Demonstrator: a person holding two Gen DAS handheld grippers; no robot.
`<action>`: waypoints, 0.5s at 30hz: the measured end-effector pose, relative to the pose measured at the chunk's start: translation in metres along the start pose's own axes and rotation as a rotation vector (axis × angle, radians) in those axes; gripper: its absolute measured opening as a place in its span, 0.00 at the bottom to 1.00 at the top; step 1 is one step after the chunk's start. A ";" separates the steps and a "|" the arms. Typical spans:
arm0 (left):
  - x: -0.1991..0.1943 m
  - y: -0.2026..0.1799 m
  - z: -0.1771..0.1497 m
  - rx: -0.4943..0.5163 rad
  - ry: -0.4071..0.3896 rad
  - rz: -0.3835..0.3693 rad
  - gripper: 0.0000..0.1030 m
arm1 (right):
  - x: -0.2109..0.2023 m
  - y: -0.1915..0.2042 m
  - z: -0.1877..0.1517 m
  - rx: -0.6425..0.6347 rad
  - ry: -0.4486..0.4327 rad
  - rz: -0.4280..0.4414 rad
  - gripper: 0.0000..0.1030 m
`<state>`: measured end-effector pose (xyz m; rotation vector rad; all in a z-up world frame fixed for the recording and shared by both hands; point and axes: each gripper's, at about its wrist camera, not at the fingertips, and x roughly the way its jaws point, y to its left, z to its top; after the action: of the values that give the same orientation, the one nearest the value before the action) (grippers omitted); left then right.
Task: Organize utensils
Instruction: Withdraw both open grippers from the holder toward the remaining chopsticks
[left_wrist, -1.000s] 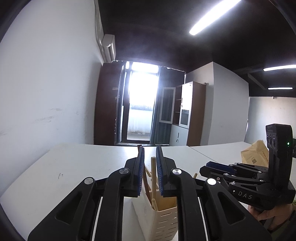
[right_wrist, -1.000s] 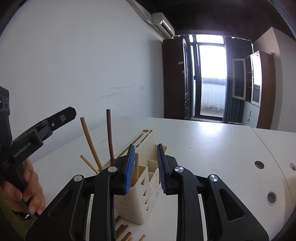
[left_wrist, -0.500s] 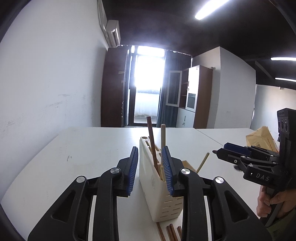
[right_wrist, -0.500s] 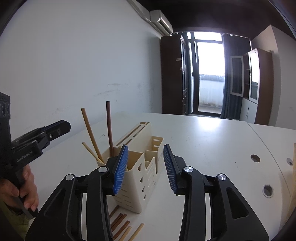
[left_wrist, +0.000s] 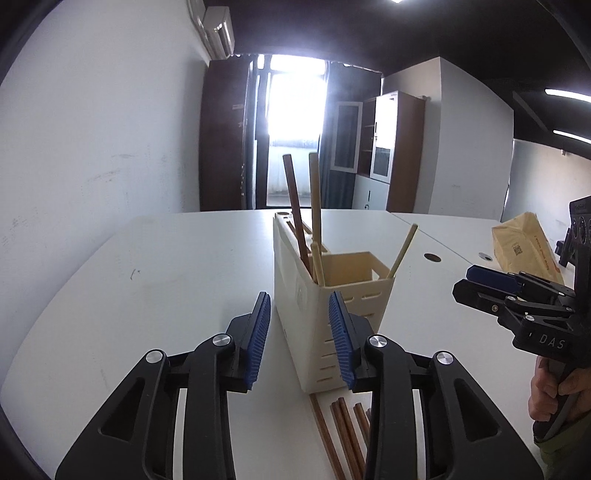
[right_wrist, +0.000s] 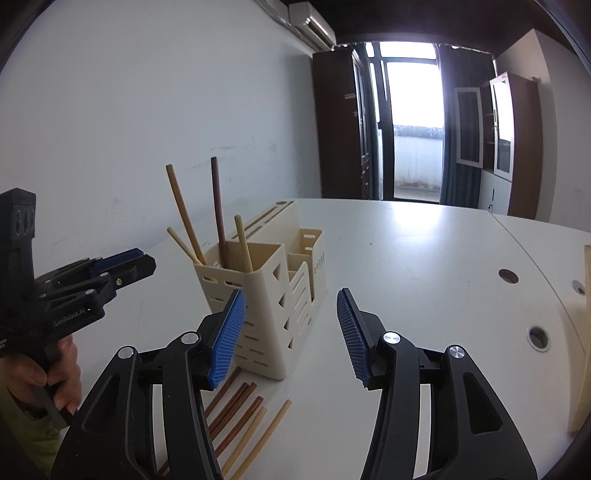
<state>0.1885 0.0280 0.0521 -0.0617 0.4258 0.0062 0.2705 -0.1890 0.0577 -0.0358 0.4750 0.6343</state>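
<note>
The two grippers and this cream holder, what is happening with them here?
A person holds a gripper in each hand and is sorting chopsticks into the cream holder on the white table. Four sticks already stand in it. The left gripper and right gripper have just been opening and hold nothing. More loose chopsticks lie in front of the holder.

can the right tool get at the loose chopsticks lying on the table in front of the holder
Probably yes. The right tool is open and empty, and the loose chopsticks lie flat on the white table just below it, uncovered. The holder stands behind them, and the left tool is off to the side.
</note>
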 end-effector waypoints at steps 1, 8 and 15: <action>0.002 0.000 -0.003 -0.002 0.014 0.001 0.32 | 0.001 0.000 -0.004 0.002 0.009 -0.003 0.51; 0.009 0.002 -0.023 -0.003 0.084 -0.002 0.34 | 0.018 0.001 -0.028 -0.006 0.108 -0.040 0.55; 0.015 0.003 -0.037 -0.014 0.132 0.007 0.34 | 0.026 0.006 -0.040 -0.013 0.161 -0.040 0.55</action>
<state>0.1873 0.0283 0.0120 -0.0751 0.5584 0.0120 0.2691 -0.1768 0.0110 -0.1090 0.6237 0.5975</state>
